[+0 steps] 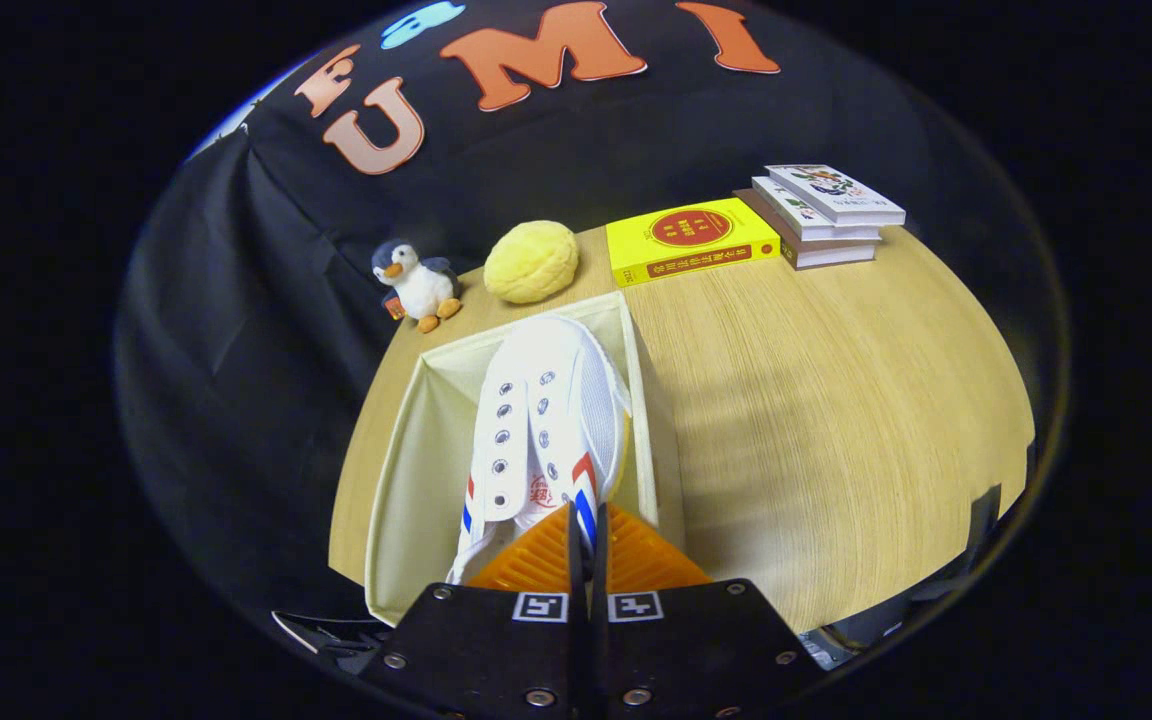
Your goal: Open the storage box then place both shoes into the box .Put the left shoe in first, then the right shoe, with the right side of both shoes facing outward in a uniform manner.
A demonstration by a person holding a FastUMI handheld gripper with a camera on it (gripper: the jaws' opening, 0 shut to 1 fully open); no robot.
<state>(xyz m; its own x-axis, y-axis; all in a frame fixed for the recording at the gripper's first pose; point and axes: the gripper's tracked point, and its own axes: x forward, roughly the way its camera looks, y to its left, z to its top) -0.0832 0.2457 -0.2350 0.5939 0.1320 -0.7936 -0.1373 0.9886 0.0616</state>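
The claw [586,530] was clamped on the heel of a white shoe [546,420], toe pointing to twelve o'clock, carried over the open box [406,470] on the counter [836,400], apparently so it could be lowered in lengthwise.

One shoe [544,430], one box [406,470], four books [688,240] (three stacked), two toys [418,284].
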